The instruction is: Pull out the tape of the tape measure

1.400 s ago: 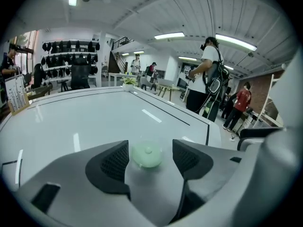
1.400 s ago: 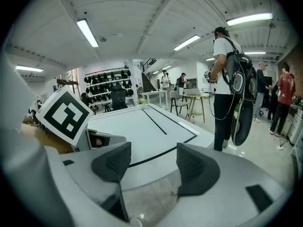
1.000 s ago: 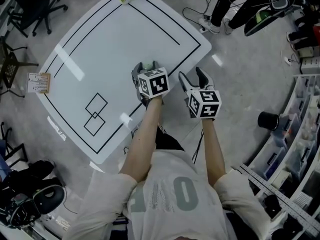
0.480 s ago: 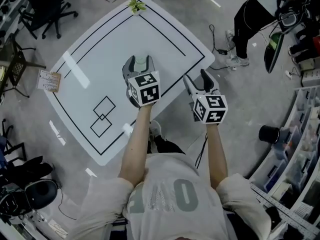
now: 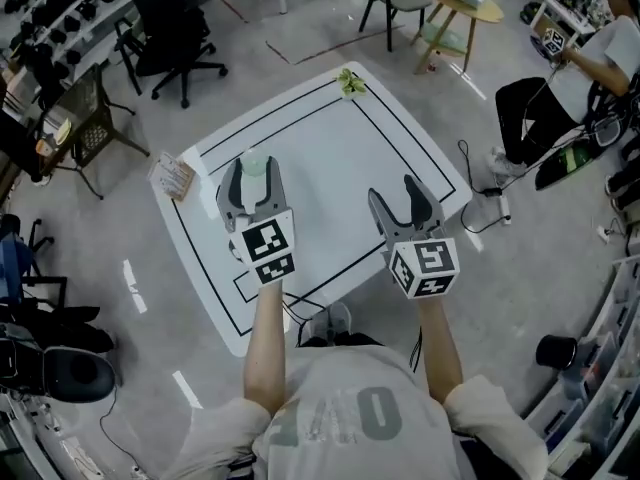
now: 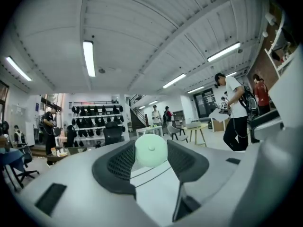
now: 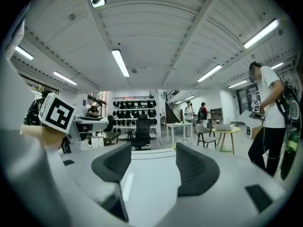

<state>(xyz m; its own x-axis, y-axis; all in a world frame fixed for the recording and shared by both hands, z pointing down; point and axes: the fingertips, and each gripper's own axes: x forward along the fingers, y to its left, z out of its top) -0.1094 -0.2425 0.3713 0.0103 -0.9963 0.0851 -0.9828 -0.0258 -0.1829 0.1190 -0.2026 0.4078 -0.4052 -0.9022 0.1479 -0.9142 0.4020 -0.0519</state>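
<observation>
Left gripper point(image 6: 150, 161) is clamped on the one tape measure point(image 6: 151, 150), a round pale green case pinched between the two dark ribbed pads point(image 6: 119, 163) and held up in the air over the white table point(image 5: 340, 158), well clear of its top. Only the case's round face with a small centre stud shows. Its sides are hidden behind the pads, and from the head view it is just a pale sliver between the fingers. Right gripper point(image 7: 151, 161) is spread wide with nothing between its jaws, held level beside the left one and apart from it.

Two marker cubes show from above, one per gripper point(image 5: 268, 251) point(image 5: 425, 266).

One table lies below, marked with black lines. One small green sprig point(image 5: 350, 82) sits at its far corner and one printed card point(image 5: 172, 176) at its left corner; the card's print is too small to read. One person point(image 5: 575, 73) sits at the right, cut off by the frame edge.
</observation>
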